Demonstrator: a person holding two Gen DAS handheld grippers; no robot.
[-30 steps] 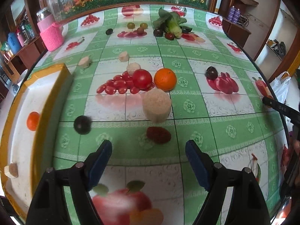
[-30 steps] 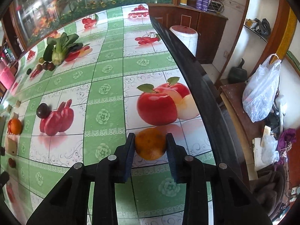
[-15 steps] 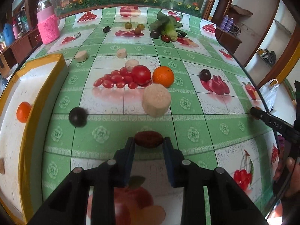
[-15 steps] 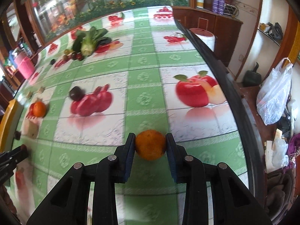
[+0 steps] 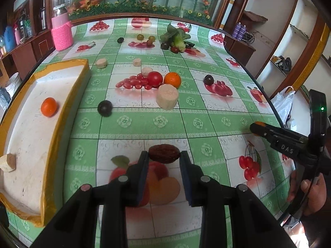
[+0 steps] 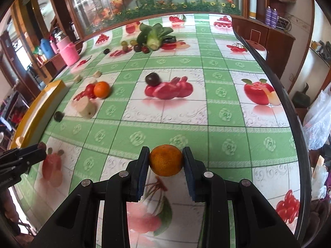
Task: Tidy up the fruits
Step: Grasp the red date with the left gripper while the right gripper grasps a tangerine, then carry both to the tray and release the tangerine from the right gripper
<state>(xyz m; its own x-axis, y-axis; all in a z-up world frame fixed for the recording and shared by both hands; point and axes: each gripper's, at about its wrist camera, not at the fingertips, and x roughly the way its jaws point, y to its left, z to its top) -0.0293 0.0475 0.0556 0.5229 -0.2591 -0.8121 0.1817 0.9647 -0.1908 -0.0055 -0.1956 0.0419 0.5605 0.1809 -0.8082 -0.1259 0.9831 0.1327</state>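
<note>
My left gripper is shut on a dark red date and holds it above the tablecloth. My right gripper is shut on a small orange, also lifted. A white tray with a yellow rim lies at the left and holds a small orange fruit and a pale chunk. On the cloth lie a dark plum, a red tomato, an orange, another dark plum and a big pale cylinder.
A pink knitted jar stands at the back left. A green leafy vegetable with several small fruits lies at the back. Small pale chunks lie near the tray. The table's right edge curves close by, with a plastic bag beyond.
My left gripper closed on the date and lifted it back toward me. My right gripper carried the orange leftward over the table, toward the left gripper.
</note>
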